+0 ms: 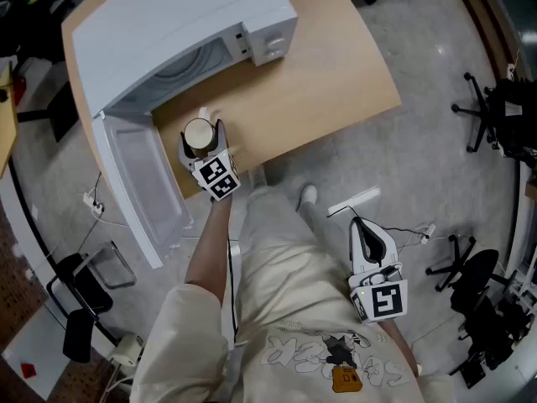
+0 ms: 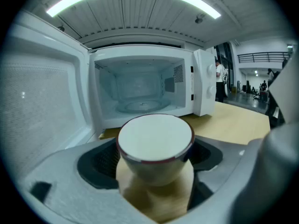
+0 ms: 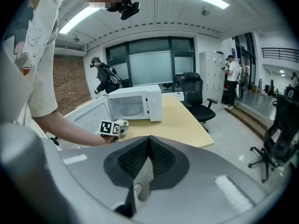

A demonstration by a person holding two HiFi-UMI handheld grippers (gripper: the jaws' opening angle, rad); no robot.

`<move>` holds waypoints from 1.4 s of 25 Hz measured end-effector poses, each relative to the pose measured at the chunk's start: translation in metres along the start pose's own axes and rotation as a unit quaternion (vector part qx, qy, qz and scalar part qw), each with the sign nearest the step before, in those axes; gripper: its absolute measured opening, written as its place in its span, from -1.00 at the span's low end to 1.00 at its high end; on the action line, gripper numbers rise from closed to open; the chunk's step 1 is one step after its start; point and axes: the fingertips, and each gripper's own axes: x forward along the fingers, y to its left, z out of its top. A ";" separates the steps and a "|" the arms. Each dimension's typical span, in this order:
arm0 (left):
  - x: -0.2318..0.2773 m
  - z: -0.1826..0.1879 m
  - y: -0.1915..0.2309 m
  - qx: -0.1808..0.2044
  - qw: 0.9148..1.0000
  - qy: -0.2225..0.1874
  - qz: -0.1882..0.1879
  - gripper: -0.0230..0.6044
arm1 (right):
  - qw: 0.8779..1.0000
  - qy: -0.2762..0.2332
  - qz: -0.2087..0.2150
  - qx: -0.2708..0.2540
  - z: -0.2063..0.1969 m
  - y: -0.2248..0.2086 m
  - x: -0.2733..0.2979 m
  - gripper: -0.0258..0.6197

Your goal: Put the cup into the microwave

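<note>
A white cup (image 1: 199, 134) with a dark red rim sits between the jaws of my left gripper (image 1: 202, 126), which is shut on its sides. It is over the wooden table (image 1: 327, 82), just in front of the white microwave (image 1: 176, 23), whose door (image 1: 143, 183) hangs wide open to the left. In the left gripper view the cup (image 2: 155, 136) fills the gap of the gripper (image 2: 154, 149), and the empty microwave cavity (image 2: 140, 85) lies straight ahead. My right gripper (image 1: 357, 222) hangs shut and empty beside the person's leg, off the table. Its pads (image 3: 148, 153) meet.
Office chairs (image 1: 495, 116) stand on the floor to the right, and another chair (image 1: 84, 292) at the lower left. Cables and a power strip (image 1: 92, 204) lie under the open door. Two people (image 3: 105, 76) stand far off in the room.
</note>
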 end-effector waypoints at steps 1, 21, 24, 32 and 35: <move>-0.010 -0.006 -0.004 -0.012 1.000 0.008 -0.007 0.55 | 1.000 -0.004 0.008 0.000 -0.003 0.001 -0.006 -0.90; -0.357 0.043 -0.132 -0.049 0.969 0.000 -0.242 -0.91 | 0.987 -0.082 0.137 0.006 -0.038 0.054 -0.029 -0.82; -0.357 0.045 -0.124 -0.065 0.973 -0.001 -0.222 -0.91 | 0.985 -0.089 0.150 -0.017 -0.035 0.061 -0.035 -0.78; -0.351 0.032 -0.119 -0.108 0.979 0.009 -0.173 -0.91 | 0.981 -0.088 0.168 -0.030 -0.034 0.047 -0.027 -0.65; -0.346 0.035 -0.112 -0.109 0.980 0.006 -0.165 -0.91 | 0.981 -0.079 0.174 -0.026 -0.033 0.047 -0.016 -0.63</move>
